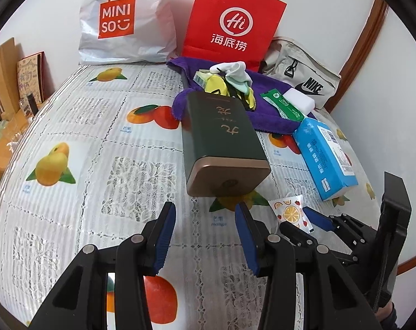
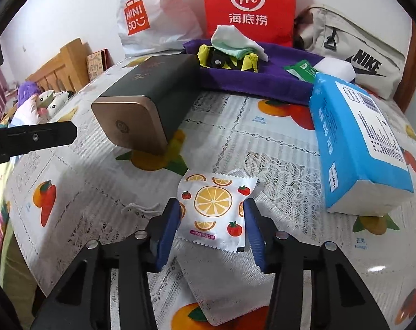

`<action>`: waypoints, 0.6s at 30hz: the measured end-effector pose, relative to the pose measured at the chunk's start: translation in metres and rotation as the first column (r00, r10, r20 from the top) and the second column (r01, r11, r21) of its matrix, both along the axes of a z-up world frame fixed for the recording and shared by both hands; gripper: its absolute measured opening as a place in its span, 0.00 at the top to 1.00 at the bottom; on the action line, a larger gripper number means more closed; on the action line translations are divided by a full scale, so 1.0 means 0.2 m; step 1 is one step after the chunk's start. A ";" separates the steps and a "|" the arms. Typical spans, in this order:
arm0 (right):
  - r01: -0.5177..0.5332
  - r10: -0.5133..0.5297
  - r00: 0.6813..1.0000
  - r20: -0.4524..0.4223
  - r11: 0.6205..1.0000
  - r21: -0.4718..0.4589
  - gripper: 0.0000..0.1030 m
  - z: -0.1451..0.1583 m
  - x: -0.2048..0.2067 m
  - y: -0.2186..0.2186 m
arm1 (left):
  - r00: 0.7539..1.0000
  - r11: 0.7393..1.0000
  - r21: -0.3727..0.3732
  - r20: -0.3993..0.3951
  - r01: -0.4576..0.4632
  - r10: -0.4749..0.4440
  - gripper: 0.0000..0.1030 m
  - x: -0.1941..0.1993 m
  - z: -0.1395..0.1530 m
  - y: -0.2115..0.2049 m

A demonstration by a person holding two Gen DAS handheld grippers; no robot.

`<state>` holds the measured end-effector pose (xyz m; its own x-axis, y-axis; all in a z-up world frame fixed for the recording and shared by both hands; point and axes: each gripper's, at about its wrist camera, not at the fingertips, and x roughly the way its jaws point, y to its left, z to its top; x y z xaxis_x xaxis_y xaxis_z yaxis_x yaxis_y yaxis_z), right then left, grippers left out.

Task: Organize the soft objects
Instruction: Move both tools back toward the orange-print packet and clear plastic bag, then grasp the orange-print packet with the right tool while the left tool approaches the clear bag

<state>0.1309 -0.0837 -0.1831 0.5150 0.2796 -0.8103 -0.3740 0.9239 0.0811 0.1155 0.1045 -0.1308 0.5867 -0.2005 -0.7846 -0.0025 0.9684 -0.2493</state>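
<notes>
A small fruit-printed packet (image 2: pixel 213 206) sits between the blue pads of my right gripper (image 2: pixel 210 203), which press on its two side edges just above the tablecloth. From the left wrist the same packet (image 1: pixel 289 213) shows beside a right gripper finger (image 1: pixel 316 217). My left gripper (image 1: pixel 205 209) hovers open over bare cloth, with nothing between its fingers. A purple towel (image 1: pixel 263 115) at the back carries white and green cloths (image 1: pixel 232 71) and yellow-black fabric (image 1: pixel 216 86). A blue tissue pack (image 2: pixel 356 137) lies to the right.
A dark green tin with a gold lid (image 1: pixel 221 143) lies on its side mid-table. On the towel's right are a green wipes pack (image 1: pixel 282 104) and a white block (image 1: pixel 301 96). Miniso (image 1: pixel 125 24), red (image 1: pixel 232 22) and Nike (image 1: pixel 304 79) bags line the wall.
</notes>
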 end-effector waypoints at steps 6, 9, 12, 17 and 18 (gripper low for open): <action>-0.043 0.043 0.999 0.005 0.999 0.019 0.80 0.00 -0.02 0.01 | 1.000 1.000 -0.005 -0.001 -0.006 0.006 0.58 -0.03 0.00 0.00; -0.067 0.067 0.998 -0.001 0.997 0.044 0.88 0.01 -0.04 0.02 | 1.000 1.000 -0.001 0.000 -0.007 0.007 0.58 -0.04 0.00 0.00; -0.088 0.087 0.996 0.009 0.993 0.079 0.89 0.05 -0.06 0.02 | 1.000 1.000 0.003 0.007 -0.005 0.005 0.58 -0.05 0.02 -0.01; -0.094 0.086 0.995 0.056 0.984 0.153 0.89 0.17 -0.11 -0.02 | 1.000 1.000 0.007 0.014 0.012 -0.012 0.58 -0.06 0.04 -0.05; -0.093 0.083 0.995 0.062 0.981 0.173 0.89 0.20 -0.11 -0.04 | 1.000 1.000 0.009 0.014 0.017 -0.017 0.58 -0.06 0.04 -0.06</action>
<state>0.1083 -0.0922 -0.1427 0.5242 0.4608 -0.7162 -0.4613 0.8605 0.2160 0.1028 0.0926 -0.1227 0.5942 -0.2034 -0.7782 0.0176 0.9706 -0.2403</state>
